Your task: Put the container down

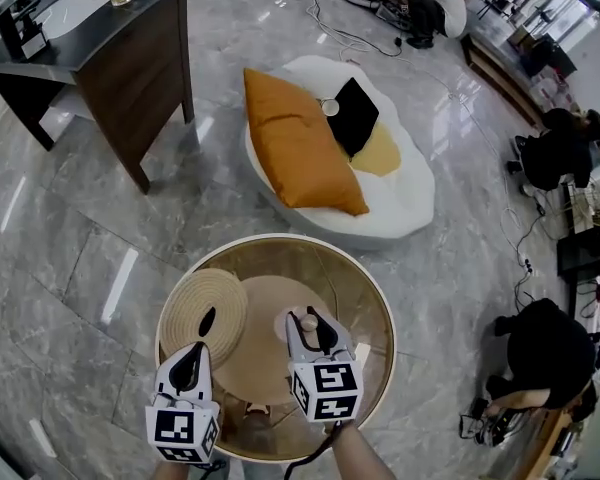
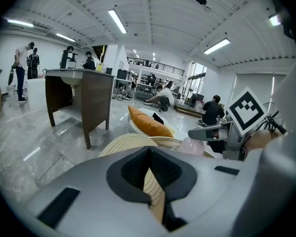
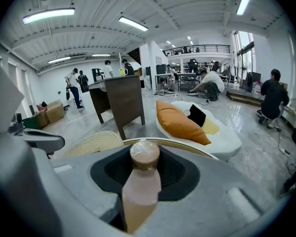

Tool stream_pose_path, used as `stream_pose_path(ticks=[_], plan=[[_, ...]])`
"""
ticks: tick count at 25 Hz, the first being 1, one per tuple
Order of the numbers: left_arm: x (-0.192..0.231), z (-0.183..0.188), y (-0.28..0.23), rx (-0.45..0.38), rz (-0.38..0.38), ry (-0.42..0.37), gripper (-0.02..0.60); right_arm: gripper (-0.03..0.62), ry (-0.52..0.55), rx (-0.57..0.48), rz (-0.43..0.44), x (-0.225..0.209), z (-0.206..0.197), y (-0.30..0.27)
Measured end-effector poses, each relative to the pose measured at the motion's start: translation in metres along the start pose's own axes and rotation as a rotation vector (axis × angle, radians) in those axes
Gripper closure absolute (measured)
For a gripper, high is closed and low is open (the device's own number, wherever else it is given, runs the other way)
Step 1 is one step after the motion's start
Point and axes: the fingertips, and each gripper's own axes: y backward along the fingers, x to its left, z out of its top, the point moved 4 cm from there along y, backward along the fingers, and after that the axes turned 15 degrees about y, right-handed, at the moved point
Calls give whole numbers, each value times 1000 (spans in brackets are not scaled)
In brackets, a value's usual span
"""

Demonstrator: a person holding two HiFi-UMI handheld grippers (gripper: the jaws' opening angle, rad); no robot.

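Observation:
The container is a pale pink bottle [image 3: 138, 186] with a brown cap; my right gripper [image 3: 140, 191] is shut on its body, cap end pointing away. From the head view the bottle [image 1: 306, 320] is held over a tan round mat [image 1: 255, 363] on the round wooden table [image 1: 382, 303]. My left gripper [image 1: 206, 322] hovers over a woven straw disc [image 1: 205, 303] at the table's left, jaws shut with nothing in them. Only a thin slit shows between the left gripper [image 2: 150, 181] jaws, with the straw disc [image 2: 130, 141] beyond. The bottle [image 2: 192, 146] also shows there.
Beyond the table lies a white floor cushion [image 1: 405, 193] with an orange pillow [image 1: 295, 138] and a black pad. A dark desk [image 1: 130, 43] stands at the far left. People sit on the floor at the right [image 1: 540, 353]. Cables run across the marble floor.

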Motion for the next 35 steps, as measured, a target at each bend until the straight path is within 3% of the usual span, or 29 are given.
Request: stream_pose_path(ticks=[18, 35], plan=[[24, 2, -29, -18, 61, 86, 586, 459, 132, 30, 45, -14, 7, -85], [23, -6, -35, -14, 76, 132, 586, 459, 64, 51, 38, -19, -3, -116]])
